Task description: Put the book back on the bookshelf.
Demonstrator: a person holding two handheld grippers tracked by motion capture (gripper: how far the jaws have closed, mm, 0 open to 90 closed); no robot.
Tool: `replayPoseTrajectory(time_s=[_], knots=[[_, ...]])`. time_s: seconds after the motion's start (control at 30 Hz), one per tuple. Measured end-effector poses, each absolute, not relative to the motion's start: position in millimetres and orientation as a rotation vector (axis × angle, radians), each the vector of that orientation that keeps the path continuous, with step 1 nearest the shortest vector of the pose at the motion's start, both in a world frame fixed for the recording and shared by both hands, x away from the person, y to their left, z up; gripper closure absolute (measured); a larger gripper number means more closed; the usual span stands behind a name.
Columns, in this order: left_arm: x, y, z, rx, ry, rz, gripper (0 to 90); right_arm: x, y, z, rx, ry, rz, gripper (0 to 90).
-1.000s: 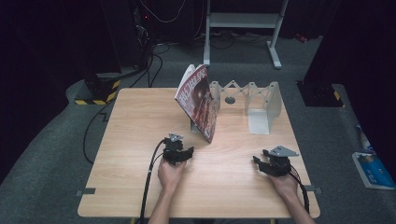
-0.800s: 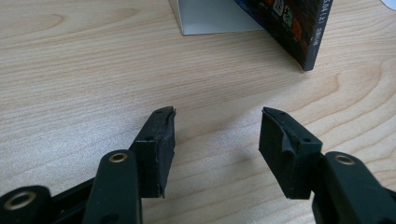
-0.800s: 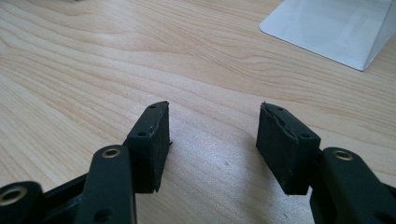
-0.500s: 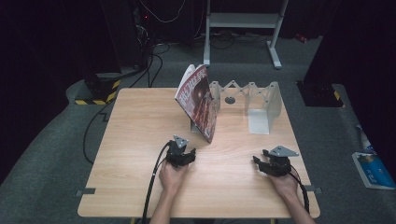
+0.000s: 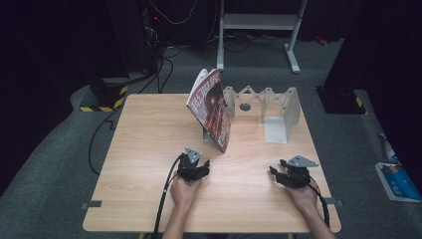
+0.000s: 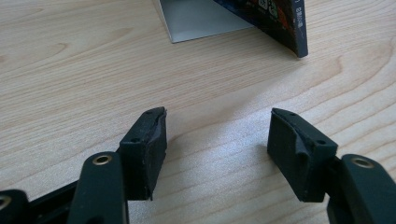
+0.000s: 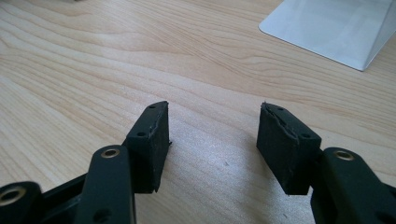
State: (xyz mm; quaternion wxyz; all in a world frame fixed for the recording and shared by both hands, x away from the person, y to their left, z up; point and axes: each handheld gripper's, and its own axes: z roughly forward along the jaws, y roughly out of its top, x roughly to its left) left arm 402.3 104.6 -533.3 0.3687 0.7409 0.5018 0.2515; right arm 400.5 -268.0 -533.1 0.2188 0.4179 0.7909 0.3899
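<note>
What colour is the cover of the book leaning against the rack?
The book has a mostly dark red cover with white lettering, clearest in the high view.

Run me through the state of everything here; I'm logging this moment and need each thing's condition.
Book: standing tilted, leaning on the rack, closed.
Expanding metal rack: stretched open on the table.
Left gripper: jaws open, just been opening, nothing between them.
Right gripper: jaws open, holding nothing.
</note>
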Motion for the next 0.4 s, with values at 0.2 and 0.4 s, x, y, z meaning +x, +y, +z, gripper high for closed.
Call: replayPoseTrajectory(time_s=[0.2,0.4], knots=[[402.2,105.1,-533.4,1.901,1.284,0.641,37.4,400.6,-268.0,-533.2,1.156,2.188,1.079,43.6],[402.5,105.9,-533.5,1.902,1.279,0.639,37.4,400.6,-267.9,-533.2,1.156,2.188,1.079,43.5]])
